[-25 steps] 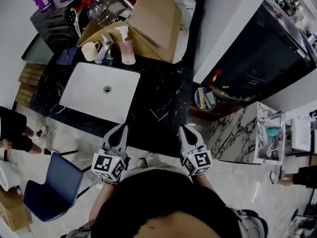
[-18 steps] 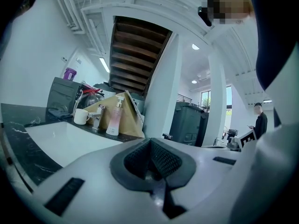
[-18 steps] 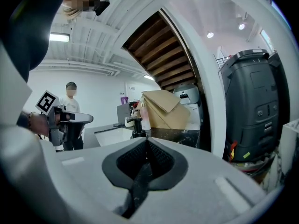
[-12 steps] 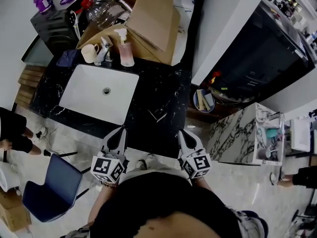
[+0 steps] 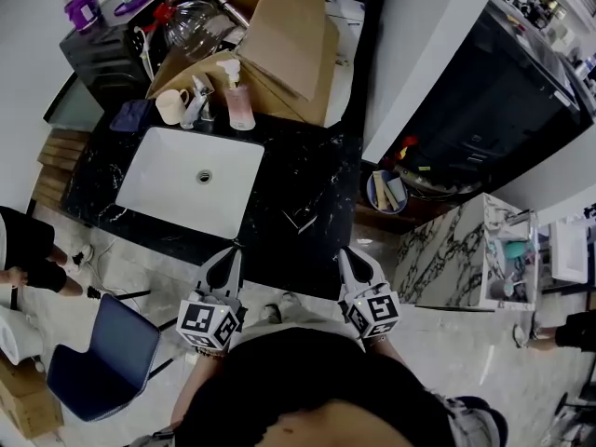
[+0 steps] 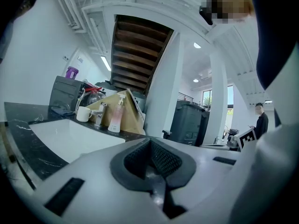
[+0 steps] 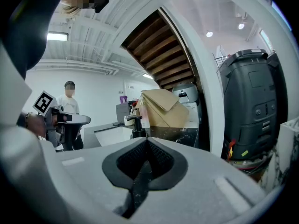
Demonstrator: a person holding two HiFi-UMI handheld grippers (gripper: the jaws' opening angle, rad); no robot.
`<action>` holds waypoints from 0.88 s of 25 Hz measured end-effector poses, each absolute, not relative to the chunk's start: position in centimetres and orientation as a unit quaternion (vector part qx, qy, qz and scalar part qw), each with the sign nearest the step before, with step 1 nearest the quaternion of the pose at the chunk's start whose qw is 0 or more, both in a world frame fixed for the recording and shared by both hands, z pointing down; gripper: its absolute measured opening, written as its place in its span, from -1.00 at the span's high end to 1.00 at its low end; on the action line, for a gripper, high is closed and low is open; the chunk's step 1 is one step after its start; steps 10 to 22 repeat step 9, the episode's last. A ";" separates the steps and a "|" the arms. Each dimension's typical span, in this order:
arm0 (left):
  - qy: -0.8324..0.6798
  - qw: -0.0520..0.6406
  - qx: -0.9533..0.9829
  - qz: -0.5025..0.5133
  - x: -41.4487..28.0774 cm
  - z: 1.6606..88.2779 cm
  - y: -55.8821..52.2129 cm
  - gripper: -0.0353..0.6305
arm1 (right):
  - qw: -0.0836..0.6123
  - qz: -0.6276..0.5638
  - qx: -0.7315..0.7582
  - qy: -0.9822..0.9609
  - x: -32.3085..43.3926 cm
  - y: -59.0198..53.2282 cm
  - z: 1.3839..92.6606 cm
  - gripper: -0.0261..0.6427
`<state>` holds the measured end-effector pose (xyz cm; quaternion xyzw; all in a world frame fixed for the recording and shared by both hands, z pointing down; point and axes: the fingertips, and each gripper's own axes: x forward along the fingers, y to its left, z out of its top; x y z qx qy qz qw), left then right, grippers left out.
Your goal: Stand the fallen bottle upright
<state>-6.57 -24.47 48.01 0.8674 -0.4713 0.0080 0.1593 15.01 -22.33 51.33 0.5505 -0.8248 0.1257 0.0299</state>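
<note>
A black pump bottle is on the dark marble counter near its front edge; in the right gripper view the black pump bottle looks upright, its pump head on top. A pink pump bottle stands upright at the back by the faucet, and the left gripper view shows this pink bottle too. My left gripper and right gripper hover side by side at the counter's front edge. Both are shut and empty, well short of either bottle.
A white sink fills the counter's left half, with a cup behind it. An open cardboard box leans at the back. A blue chair stands low left. A tall black bin is on the right.
</note>
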 end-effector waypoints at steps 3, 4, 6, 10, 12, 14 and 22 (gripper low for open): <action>-0.472 0.161 0.867 0.007 -6.7 48.0 -24.3 0.88 | 0.029 0.124 0.551 -0.824 15.0 -22.4 51.2 0.91; -0.472 0.162 0.866 0.007 -6.7 48.1 -24.3 0.88 | 0.029 0.124 0.551 -0.825 15.0 -22.4 51.2 0.91; -0.472 0.162 0.866 0.007 -6.6 48.1 -24.2 0.88 | 0.030 0.123 0.549 -0.826 14.9 -22.4 51.1 0.91; -0.471 0.163 0.867 0.007 -6.4 48.1 -24.2 0.88 | 0.032 0.122 0.547 -0.828 14.8 -22.4 51.1 0.91; -0.471 0.163 0.867 0.007 -6.4 48.1 -24.2 0.88 | 0.032 0.122 0.547 -0.828 14.8 -22.4 51.1 0.91; -0.471 0.163 0.867 0.007 -6.4 48.1 -24.2 0.88 | 0.032 0.122 0.547 -0.828 14.8 -22.4 51.1 0.91; -0.471 0.163 0.867 0.007 -6.4 48.1 -24.2 0.88 | 0.032 0.122 0.547 -0.828 14.8 -22.4 51.1 0.91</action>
